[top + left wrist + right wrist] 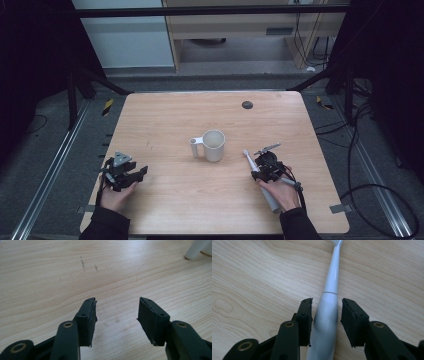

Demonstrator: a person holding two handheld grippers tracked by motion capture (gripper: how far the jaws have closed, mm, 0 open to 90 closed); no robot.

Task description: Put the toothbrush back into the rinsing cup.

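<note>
Progress looks early, judged from how things lie. At the left, the left gripper rests low on the table with its jaws spread and nothing between them. In the middle stands a white mug, upright and empty as far as can be seen, handle toward the left. To its right lies an electric toothbrush, flat on the wood, head toward the mug. The right gripper straddles its body, pads close beside it but not clearly pressing, so the grasp looks unfinished. Lifting remains; nothing blocks the short path to the mug.
</note>
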